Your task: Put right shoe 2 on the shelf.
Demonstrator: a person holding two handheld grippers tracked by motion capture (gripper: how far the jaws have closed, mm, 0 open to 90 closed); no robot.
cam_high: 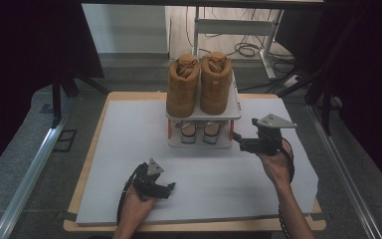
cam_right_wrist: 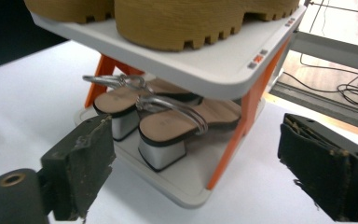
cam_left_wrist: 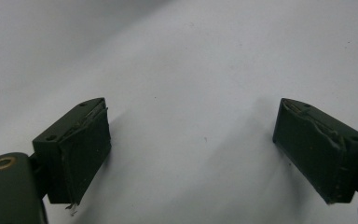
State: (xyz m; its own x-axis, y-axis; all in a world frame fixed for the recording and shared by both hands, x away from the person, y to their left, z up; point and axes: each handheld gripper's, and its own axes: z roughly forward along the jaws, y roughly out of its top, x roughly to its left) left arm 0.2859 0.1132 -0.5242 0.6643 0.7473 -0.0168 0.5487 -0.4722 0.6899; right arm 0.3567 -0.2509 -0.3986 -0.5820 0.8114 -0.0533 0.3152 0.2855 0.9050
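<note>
A small two-tier white shoe rack (cam_high: 234, 112) with orange posts (cam_right_wrist: 245, 122) stands at the far middle of the white table top. A pair of tan boots (cam_high: 199, 82) sits on its upper shelf (cam_right_wrist: 205, 65). Silver-heeled sandals (cam_right_wrist: 163, 128) rest on the lower shelf (cam_high: 224, 143). My right gripper (cam_high: 236, 137) is open at the rack's right front corner, jaws pointing at the sandals (cam_high: 199, 130), nothing between them. My left gripper (cam_high: 171, 188) lies low near the front of the table, open over bare white surface (cam_left_wrist: 191, 93), well away from the rack.
The white sheet (cam_high: 129, 164) covers a wooden table (cam_high: 82, 184) with edges showing at left and front. Metal rails (cam_high: 30, 174) run along both sides. Cables (cam_high: 248, 49) and a white frame (cam_high: 234, 25) lie on the floor behind the table.
</note>
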